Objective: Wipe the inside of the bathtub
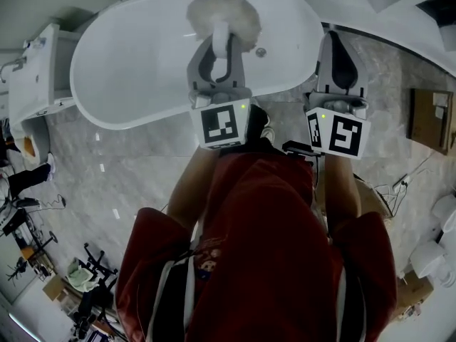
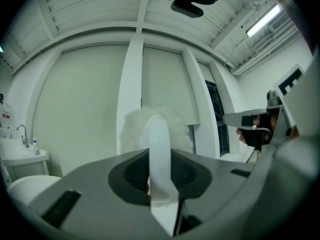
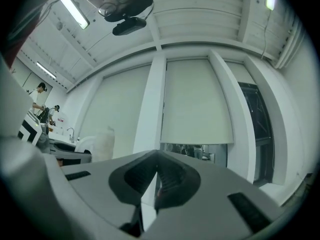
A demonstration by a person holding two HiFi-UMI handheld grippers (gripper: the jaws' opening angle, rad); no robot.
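Bathtub [image 1: 142, 70] plain in head view; left tool [image 1: 221, 45] clamped on fluffy duster [image 1: 222, 9] handle; right tool [image 1: 339, 41] closed, empty.

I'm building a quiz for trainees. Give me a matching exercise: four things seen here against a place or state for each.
Things:
1 left hand-held gripper
2 right hand-held gripper
3 fluffy brush
4 cardboard box

States:
a lies on the floor
b jaws together, empty
c white, at the tip of the handle
d shut on the handle

Pairs: 1-d; 2-b; 3-c; 4-a
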